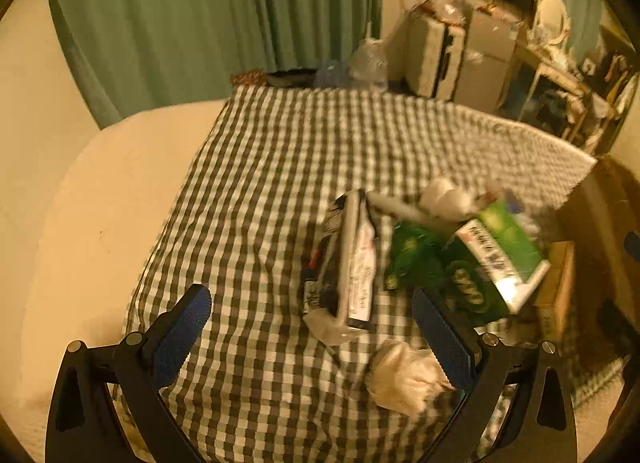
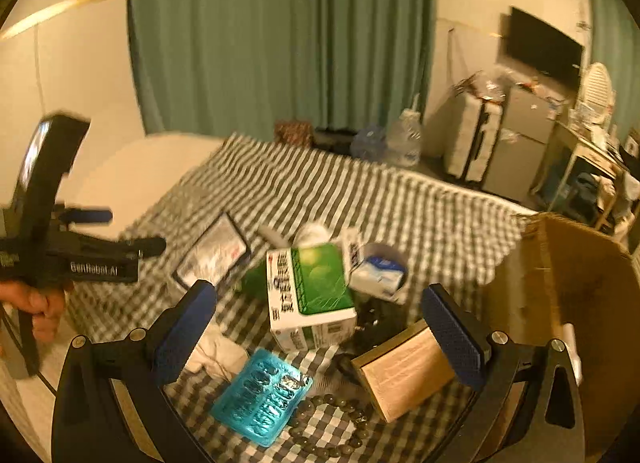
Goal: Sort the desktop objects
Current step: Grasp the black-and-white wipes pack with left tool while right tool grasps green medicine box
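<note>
A heap of small things lies on a green-and-white checked cloth (image 1: 280, 167). A green and white box (image 2: 312, 295) stands in the middle; it also shows in the left wrist view (image 1: 500, 255). Near it lie a flat black-edged packet (image 1: 352, 263), a crumpled white tissue (image 1: 404, 379), a blue blister pack (image 2: 260, 395), a bead bracelet (image 2: 332, 423), a tan box (image 2: 404, 375) and a blue-white packet (image 2: 380, 275). My left gripper (image 1: 316, 339) is open above the cloth, by the packet and tissue. My right gripper (image 2: 320, 339) is open above the green box and blister pack. Both are empty.
An open cardboard box (image 2: 580, 303) stands at the right edge of the cloth. The left gripper's body (image 2: 60, 255) and the hand holding it show at the left of the right wrist view. Green curtains (image 2: 280, 35), water bottles (image 2: 404, 139), a suitcase and shelves are behind.
</note>
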A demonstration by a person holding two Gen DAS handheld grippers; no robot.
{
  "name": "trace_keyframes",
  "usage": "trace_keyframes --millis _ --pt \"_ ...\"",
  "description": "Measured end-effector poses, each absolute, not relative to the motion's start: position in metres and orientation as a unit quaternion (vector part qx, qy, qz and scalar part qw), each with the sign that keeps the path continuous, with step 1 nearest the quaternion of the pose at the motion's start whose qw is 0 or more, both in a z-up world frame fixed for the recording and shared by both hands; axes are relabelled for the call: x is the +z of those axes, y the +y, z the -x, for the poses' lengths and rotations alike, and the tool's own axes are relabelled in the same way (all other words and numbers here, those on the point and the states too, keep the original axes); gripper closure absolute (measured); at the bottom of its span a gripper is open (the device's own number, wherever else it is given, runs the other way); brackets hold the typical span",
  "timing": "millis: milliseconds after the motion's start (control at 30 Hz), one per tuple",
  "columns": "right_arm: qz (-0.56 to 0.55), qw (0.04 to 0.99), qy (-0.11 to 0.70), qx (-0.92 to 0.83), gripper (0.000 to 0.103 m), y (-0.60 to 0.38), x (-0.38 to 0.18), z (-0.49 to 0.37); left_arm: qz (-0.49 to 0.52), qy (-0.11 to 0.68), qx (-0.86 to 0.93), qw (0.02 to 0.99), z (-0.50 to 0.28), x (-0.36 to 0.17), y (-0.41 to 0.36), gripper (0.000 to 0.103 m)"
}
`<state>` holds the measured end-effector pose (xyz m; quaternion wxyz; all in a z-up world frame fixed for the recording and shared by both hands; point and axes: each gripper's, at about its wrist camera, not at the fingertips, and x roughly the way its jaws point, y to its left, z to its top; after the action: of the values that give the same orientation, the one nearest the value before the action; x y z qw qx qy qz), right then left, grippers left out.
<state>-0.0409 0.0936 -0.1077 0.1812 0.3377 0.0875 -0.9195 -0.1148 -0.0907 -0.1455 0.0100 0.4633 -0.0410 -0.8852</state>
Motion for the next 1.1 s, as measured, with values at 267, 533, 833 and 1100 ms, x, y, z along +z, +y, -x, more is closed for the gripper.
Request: trace_keyframes --millis 267,533,833,1100 --pt "-0.379 0.193 0.12 -0.897 0.0 0.084 -0.159 0.079 -0.506 -0.045 -0.861 0.008 0.134 -0.181 -0.084 0.001" --pt "-0.411 0.204 0.093 -0.884 0.0 0.085 -0.193 0.104 -0.569 -0.031 -0.821 0.016 0.15 -0.224 -0.084 0.041" --pt "-0.418 0.205 0.046 -0.884 0.024 0.092 -0.189 0.101 -0.571 0.008 -0.821 -0.002 0.137 -0.211 -0.082 0.075" --pt "-0.385 0.19 0.04 -0.902 0.024 0.095 -0.161 0.076 -0.503 0.015 -0.864 -0.028 0.118 -0.153 -0.067 0.075"
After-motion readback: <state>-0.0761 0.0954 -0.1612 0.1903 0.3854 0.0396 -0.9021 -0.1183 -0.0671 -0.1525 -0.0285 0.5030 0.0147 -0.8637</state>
